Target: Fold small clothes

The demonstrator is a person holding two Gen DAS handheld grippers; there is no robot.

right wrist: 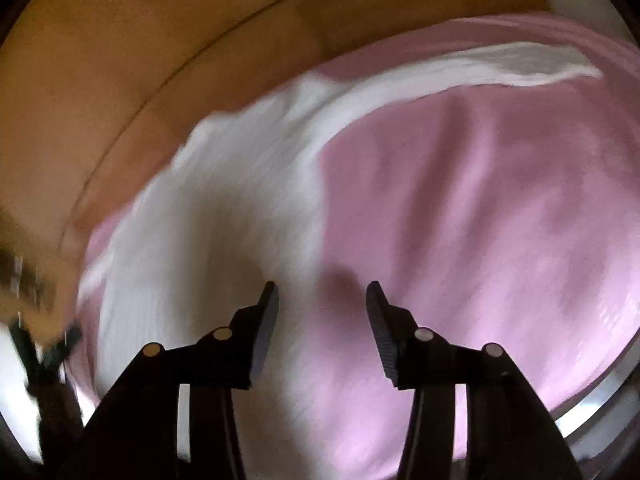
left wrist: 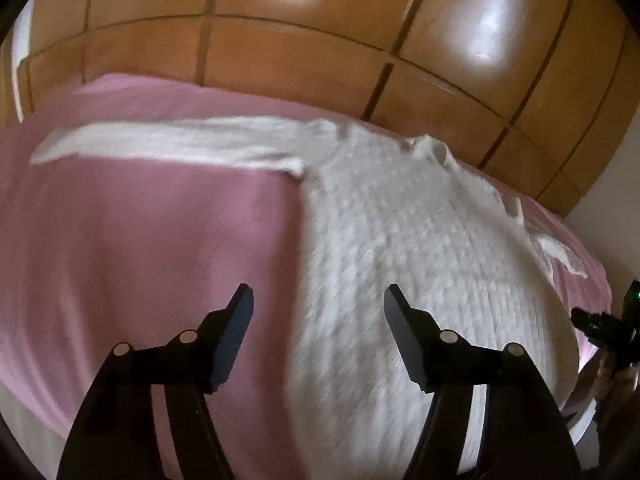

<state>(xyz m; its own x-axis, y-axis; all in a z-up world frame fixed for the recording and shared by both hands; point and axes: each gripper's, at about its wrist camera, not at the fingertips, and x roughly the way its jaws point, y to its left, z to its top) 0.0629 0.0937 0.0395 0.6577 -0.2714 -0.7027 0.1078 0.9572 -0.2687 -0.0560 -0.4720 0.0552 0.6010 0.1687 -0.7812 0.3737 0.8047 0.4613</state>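
Note:
A white knitted sweater (left wrist: 400, 248) lies flat on a pink bed sheet (left wrist: 140, 240), one sleeve (left wrist: 168, 142) stretched out to the left. My left gripper (left wrist: 318, 294) is open and empty, above the sweater's left edge near the hem. In the right wrist view the sweater (right wrist: 224, 216) is blurred, its other sleeve (right wrist: 500, 66) reaching to the upper right. My right gripper (right wrist: 322, 290) is open and empty, above the sweater's right edge where it meets the pink sheet (right wrist: 480, 220).
A wooden panelled wardrobe (left wrist: 300, 40) stands behind the bed. The right gripper shows at the right edge of the left wrist view (left wrist: 608, 324). The left gripper shows blurred at the left edge of the right wrist view (right wrist: 36, 356).

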